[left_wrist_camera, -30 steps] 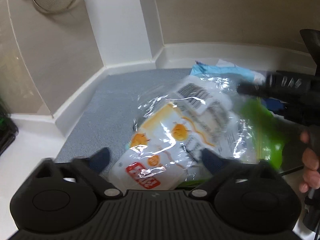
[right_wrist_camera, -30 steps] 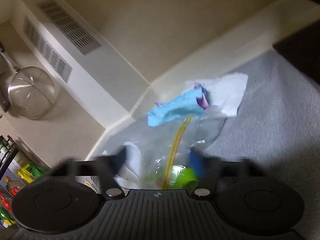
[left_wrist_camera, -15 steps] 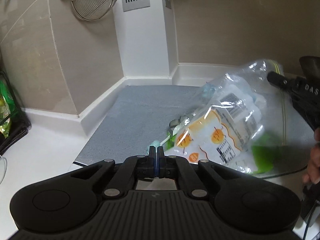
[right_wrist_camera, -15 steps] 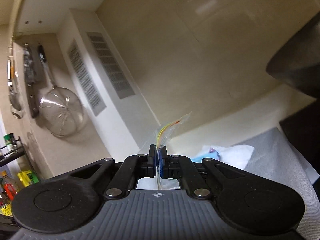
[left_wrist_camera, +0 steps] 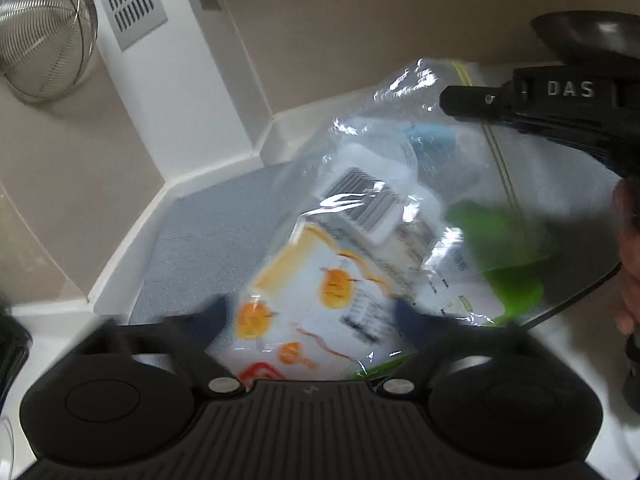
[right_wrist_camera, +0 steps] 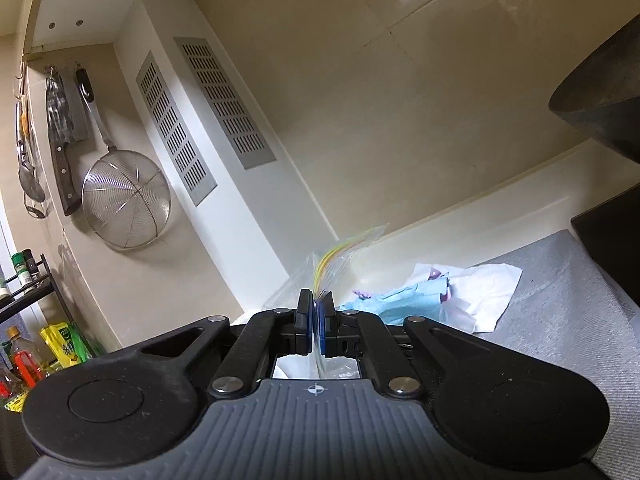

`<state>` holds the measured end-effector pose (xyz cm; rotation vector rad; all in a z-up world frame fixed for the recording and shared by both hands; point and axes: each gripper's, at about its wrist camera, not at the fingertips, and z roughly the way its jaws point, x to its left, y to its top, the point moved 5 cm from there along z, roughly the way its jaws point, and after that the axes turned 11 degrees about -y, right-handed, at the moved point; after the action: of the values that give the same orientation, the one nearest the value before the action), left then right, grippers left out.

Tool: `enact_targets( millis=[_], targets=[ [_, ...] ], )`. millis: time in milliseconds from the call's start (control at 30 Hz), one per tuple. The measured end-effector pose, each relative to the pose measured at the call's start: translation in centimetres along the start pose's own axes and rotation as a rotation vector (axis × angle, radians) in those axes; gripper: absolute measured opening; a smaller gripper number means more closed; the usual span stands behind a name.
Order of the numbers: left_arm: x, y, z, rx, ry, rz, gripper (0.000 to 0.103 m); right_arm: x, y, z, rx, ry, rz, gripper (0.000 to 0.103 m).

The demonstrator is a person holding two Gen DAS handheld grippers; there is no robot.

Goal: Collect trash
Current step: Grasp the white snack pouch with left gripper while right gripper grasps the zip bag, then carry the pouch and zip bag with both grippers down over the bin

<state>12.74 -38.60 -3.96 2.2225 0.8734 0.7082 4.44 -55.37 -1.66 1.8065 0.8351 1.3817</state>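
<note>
In the right wrist view the right claw [right_wrist_camera: 316, 334] sits at the lower centre of the frame, its jaws pinched together on the top edge of a clear zip bag [right_wrist_camera: 340, 254], whose yellow-green seal strip rises just above the blue pads. Seen from the left wrist view, the same claw reaches in from the upper right and the zip bag [left_wrist_camera: 400, 200] hangs from it across the middle of the frame, over a grey mat [left_wrist_camera: 208, 240] on the white desk [left_wrist_camera: 52, 316].

Inside the bag lie a white wrapper with orange egg pictures [left_wrist_camera: 320, 304] at lower centre, a barcode label above it, and something green [left_wrist_camera: 496, 236] toward the right (blurred, so I cannot name it).

The left claw [left_wrist_camera: 310, 322] stands at the bottom of its frame with its jaws well apart, having just been opening; the lower end of the bag lies between the blurred blue fingers, which do not press on it.

To the right of centre in the right wrist view, a crumpled blue scrap [right_wrist_camera: 416, 300] and a white paper tissue [right_wrist_camera: 484, 288] rest on the mat outside the bag. A wire strainer [right_wrist_camera: 126, 200] hangs on the wall at the left.
</note>
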Motion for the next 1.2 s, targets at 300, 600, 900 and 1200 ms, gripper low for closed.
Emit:
enact_targets(
  millis=[300,600,900,1200],
  targets=[
    [2.3,-0.2,-5.1,-0.05,0.025,-0.159,0.023,0.7,0.0,-0.7,-0.048,0.0,-0.049,0.004],
    [4.7,-3.4,-14.1,-0.157,0.115,-0.298,0.013,0.7,0.0,-0.8,-0.054,-0.017,-0.069,0.004],
    [5.0,-8.6,-22.4,-0.195,0.167,-0.437,0.013,1.6,0.2,-2.8,-0.104,-0.043,-0.106,0.003],
    [3.6,-14.5,-26.8,-0.164,0.158,-0.495,0.013,8.9,0.3,-14.6,-0.242,0.153,-0.262,0.003]
  ],
)
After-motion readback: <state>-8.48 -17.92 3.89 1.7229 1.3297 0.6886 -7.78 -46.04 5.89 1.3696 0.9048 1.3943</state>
